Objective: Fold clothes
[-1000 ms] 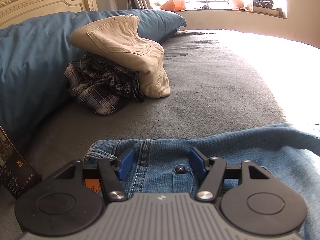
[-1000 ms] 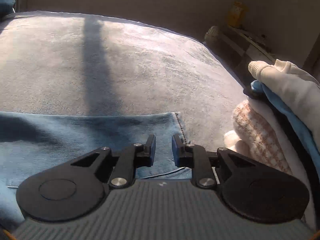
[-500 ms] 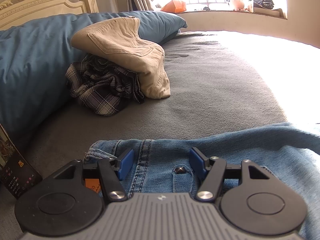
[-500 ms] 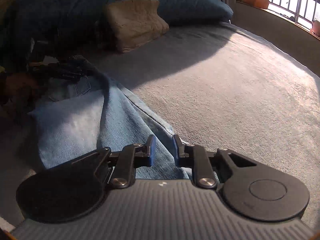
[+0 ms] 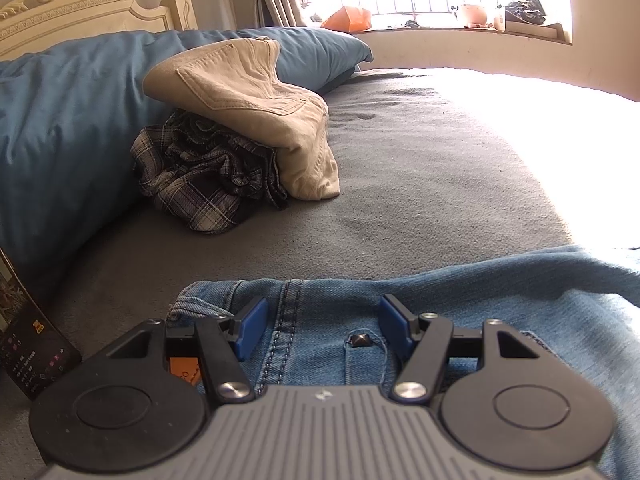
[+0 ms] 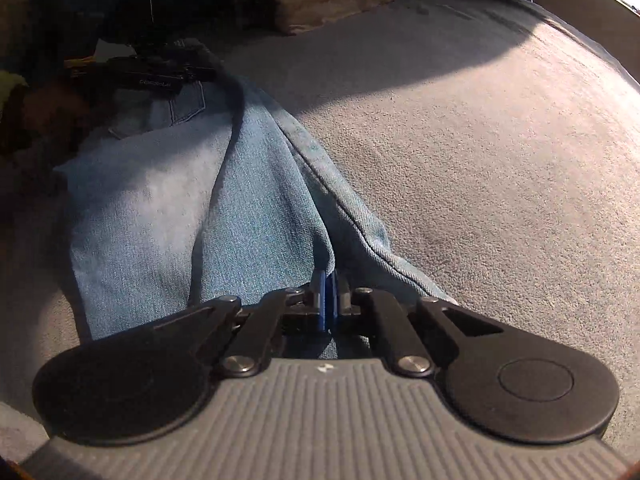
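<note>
Right wrist view: right gripper [image 6: 328,300] is pinching the jeans [image 6: 192,216] leg end; denim is sagging, heavy, limp toward 11 o'clock. Left gripper [image 5: 320,326] is sitting spread over the waistband on the bed [image 5: 420,168]. Seams, hems are offering the firmest hold.

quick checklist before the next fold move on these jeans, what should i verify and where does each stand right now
1. Right gripper shut on the jeans: ok, blue pads pressed together with a denim fold between them.
2. Left gripper holding the waistband: not ok, jaws wide open over the denim, clamping nothing.
3. Clear gray bed cover to fold onto: ok, bare beyond the jeans.
4. Pile clear of the path: ok, the tan trousers and plaid shirt lie apart, near the blue pillow.
5. Jeans leg flat: not ok, a ridge runs along it.
6. Both leg hems aligned: cannot tell, hidden behind the right gripper.
</note>
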Motion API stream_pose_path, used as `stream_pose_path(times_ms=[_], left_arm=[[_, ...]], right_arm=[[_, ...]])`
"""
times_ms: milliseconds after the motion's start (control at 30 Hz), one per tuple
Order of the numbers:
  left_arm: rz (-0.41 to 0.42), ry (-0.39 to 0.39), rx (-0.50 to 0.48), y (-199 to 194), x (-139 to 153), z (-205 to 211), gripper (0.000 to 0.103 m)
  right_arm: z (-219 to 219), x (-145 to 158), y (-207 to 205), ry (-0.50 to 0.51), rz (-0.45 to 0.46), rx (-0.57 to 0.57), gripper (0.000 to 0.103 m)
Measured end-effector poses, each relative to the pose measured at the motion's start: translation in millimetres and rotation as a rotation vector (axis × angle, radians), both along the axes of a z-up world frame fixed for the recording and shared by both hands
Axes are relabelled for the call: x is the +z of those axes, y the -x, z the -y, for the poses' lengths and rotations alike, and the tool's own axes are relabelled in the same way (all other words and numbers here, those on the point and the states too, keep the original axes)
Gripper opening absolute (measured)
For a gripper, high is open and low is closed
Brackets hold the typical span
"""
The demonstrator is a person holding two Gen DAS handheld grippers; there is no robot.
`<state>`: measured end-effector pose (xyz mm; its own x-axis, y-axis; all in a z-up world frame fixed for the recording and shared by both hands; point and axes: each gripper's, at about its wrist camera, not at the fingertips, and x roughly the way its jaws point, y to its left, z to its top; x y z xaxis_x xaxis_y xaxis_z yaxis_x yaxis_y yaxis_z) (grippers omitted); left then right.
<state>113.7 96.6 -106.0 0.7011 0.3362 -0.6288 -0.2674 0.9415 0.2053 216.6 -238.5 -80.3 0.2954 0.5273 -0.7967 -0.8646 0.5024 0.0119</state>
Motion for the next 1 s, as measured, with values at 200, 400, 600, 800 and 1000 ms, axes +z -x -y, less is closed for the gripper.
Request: stream_pose_path(times_ms=[200, 400, 600, 800, 1000], left_arm=[[0.007, -0.021, 0.003, 1, 0, 3, 0.065], [-0.004, -0.029, 0.002, -1, 1, 3, 0.065], [-0.004, -0.033, 0.004, 0, 0, 4, 0.065], [-0.011, -0.034, 0.002, -1, 0, 5, 0.065], [-0.008, -0.035, 0.0, -1, -1, 4, 0.065]], right_arm=[[2, 25, 5, -0.005, 0.12, -0.017, 0.0], [-2, 18, -4, 0.065, 0.22, -0.053, 0.0], [27, 6, -34, 0.014, 0.119, -0.24, 0.0], [32, 18, -33, -0.167, -0.094, -0.185, 0.007], [21, 11, -31, -0.108, -0.166, -0.127, 0.014]])
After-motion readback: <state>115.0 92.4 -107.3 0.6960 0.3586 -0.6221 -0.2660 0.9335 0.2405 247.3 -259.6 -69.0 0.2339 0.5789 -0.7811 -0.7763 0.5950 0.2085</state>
